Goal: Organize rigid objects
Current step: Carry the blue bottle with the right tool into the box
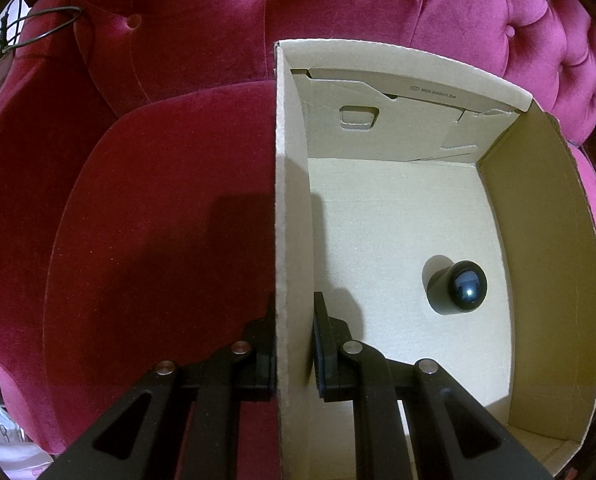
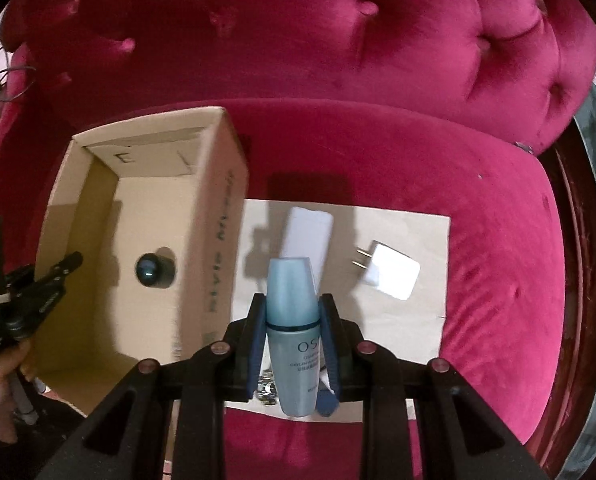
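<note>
Pale blue bottle (image 2: 293,332), cap end pointing away from the camera, was clamped between the blue pads of the right gripper (image 2: 293,340), fingers narrowed onto its body. It hung over the flat cardboard sheet (image 2: 410,320), just to the right of the cardboard box (image 2: 217,216), lifted clear of the sheet; judged to be on its way into the box.

Box sat open-topped on the red velvet sofa seat (image 2: 498,240). Inside it, on the floor near the right-hand wall, a small dark round-topped object (image 1: 458,286) already stowed.

Left gripper (image 1: 293,344) straddled the box's left wall, one finger outside, one inside, fingers pinched closed on the cardboard; likely steadying the box on the soft cushion.

Right of the box, left on the sheet: a white flat rectangular item (image 2: 308,236), a white plug adapter (image 2: 390,276) prongs toward the box, and something metallic, mostly hidden beneath the bottle.
</note>
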Motion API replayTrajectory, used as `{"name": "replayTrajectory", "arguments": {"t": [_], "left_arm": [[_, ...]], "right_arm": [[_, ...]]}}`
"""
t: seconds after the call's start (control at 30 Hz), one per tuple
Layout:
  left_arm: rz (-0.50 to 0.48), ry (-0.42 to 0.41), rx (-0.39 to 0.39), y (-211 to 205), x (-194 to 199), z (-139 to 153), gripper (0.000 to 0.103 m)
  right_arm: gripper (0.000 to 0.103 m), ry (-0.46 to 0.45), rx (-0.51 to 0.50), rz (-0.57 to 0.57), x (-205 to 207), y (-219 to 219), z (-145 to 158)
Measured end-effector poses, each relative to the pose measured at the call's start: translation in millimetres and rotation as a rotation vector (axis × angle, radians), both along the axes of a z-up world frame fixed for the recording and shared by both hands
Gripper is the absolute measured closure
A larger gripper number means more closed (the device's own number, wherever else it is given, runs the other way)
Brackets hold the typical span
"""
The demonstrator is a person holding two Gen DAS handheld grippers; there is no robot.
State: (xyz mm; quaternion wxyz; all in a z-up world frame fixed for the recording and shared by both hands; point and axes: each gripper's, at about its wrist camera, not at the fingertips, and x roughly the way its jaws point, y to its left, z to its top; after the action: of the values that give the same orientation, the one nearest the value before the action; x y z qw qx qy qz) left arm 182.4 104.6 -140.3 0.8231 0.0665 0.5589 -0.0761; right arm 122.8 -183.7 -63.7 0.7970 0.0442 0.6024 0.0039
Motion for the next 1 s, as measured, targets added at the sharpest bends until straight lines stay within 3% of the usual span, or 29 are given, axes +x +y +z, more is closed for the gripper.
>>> {"name": "replayTrajectory", "arguments": {"t": [0.53, 1.0], "left_arm": [[0.001, 0.0, 0.0, -0.4, -0.2, -0.5, 0.089], [0.002, 0.0, 0.001, -0.9, -0.2, -0.9, 0.089]], "right_arm": [[0.076, -0.031, 0.056, 0.134, 8.5, 81.7, 21.8], [0.076, 0.012, 0.07, 0.193, 8.9, 133.6, -10.6]]}}
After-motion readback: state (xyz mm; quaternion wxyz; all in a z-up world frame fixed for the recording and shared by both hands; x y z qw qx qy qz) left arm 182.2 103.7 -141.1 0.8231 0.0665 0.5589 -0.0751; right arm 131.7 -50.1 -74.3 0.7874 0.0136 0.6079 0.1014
